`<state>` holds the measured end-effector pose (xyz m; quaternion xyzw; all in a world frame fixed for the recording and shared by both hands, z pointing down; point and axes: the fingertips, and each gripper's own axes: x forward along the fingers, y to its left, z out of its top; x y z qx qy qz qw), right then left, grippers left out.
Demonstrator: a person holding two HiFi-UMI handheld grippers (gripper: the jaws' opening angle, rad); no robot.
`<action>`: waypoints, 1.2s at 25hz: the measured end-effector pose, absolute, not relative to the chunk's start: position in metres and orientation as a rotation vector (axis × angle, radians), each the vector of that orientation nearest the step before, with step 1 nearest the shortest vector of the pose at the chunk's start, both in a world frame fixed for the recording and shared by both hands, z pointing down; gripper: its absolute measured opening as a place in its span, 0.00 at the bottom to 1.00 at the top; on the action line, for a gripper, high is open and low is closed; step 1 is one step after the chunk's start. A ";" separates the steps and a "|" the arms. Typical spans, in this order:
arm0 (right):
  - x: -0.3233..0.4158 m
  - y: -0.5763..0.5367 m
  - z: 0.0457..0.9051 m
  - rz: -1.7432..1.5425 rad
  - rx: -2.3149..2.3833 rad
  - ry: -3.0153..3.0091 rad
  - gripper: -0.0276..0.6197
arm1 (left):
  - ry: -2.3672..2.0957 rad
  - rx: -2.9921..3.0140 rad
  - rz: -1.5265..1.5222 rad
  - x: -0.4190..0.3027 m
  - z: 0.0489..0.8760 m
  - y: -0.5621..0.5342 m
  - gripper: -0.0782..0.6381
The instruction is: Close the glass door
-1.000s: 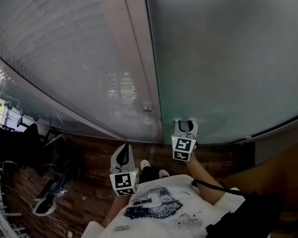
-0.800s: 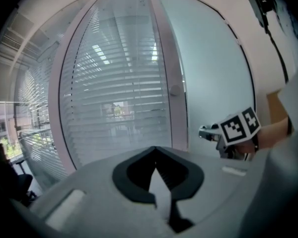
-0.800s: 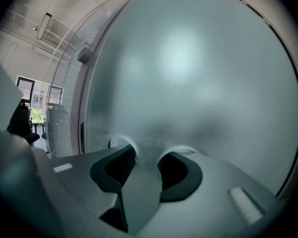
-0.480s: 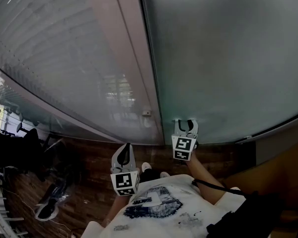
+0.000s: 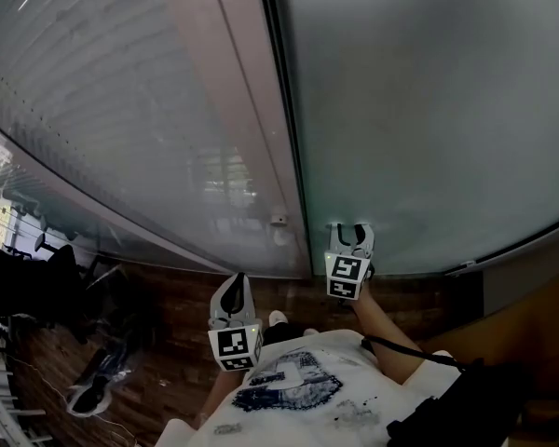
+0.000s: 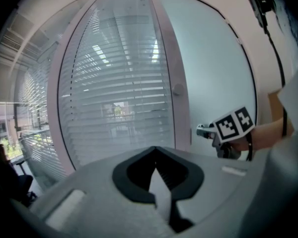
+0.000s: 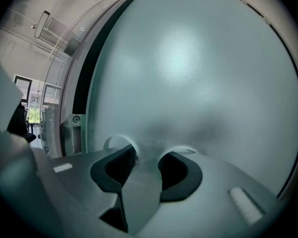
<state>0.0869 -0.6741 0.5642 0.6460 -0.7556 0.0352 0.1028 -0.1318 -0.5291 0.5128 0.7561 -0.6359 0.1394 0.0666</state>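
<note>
The frosted glass door (image 5: 429,110) fills the right of the head view. Its left edge runs beside a pale frame post (image 5: 252,110). My right gripper (image 5: 353,232) is low on the door near that edge, open, with its fingertips at the glass. In the right gripper view the right gripper (image 7: 148,155) shows only frosted glass door (image 7: 188,73) between its pads, and a dark strip (image 7: 84,83) runs along the door's edge. My left gripper (image 5: 234,287) hangs back from the frame, shut and empty. The left gripper (image 6: 156,155) looks at the post (image 6: 169,83) and the right gripper (image 6: 204,131).
Left of the post is a glass panel with blinds (image 5: 121,110). A small lock (image 5: 279,219) sits on the post, a metal strike plate (image 7: 74,133) by the door's edge. Dark office chairs (image 5: 28,277) and a cable bundle (image 5: 93,380) are on the brown floor at the left.
The head view has shifted slightly, so the door and both grippers sit a little lower in the frame. Both grippers keep their places relative to the door.
</note>
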 end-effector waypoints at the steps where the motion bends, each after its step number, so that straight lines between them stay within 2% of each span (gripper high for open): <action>1: 0.087 -0.674 0.563 0.102 1.908 -2.229 0.27 | -1.919 2.279 0.420 -0.132 0.512 -0.529 0.11; 30: 0.085 -0.674 0.565 0.090 1.903 -2.236 0.27 | -1.960 2.226 0.433 -0.133 0.518 -0.512 0.11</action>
